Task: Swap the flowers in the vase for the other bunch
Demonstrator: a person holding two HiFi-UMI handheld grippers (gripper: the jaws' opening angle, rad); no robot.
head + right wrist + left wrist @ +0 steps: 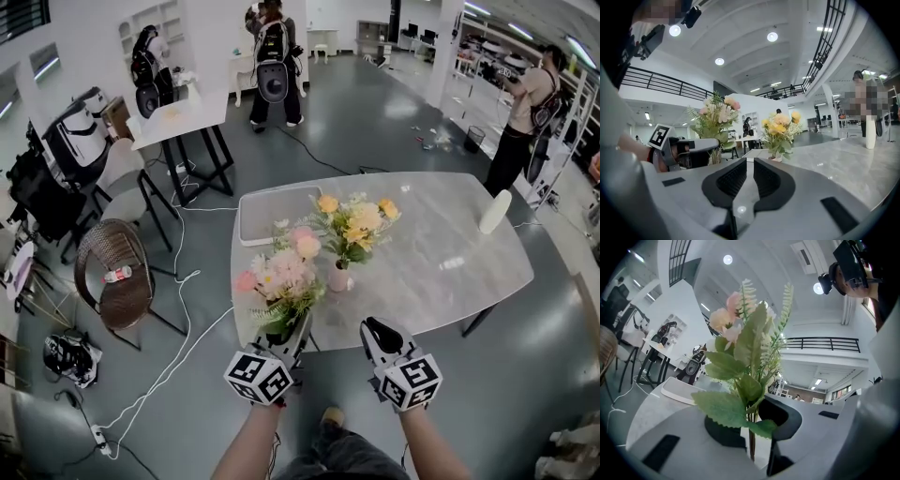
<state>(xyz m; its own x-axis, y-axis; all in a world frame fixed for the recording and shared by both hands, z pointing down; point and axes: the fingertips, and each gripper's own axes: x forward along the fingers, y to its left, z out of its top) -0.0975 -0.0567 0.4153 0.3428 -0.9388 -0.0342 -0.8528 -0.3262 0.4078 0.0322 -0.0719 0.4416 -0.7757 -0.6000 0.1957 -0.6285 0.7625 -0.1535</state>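
The pink bunch (281,275) with green leaves stands upright in my left gripper (292,339), which is shut on its stems at the table's near edge. In the left gripper view the stems (751,439) run down between the jaws of the left gripper (752,427). The yellow bunch (357,223) sits in a small pink vase (337,277) on the marble table (441,272), just beyond and right of the pink bunch. My right gripper (380,331) is shut and holds nothing. The right gripper view shows the right gripper (746,164) pointing at the yellow bunch (780,127), with the left gripper (689,152) to its left.
A white tray (277,214) lies on the table's far left part. A tall white bottle (495,211) stands at the right edge. A wicker chair (117,272) and loose cables (183,328) are on the floor to the left. People stand far behind the table.
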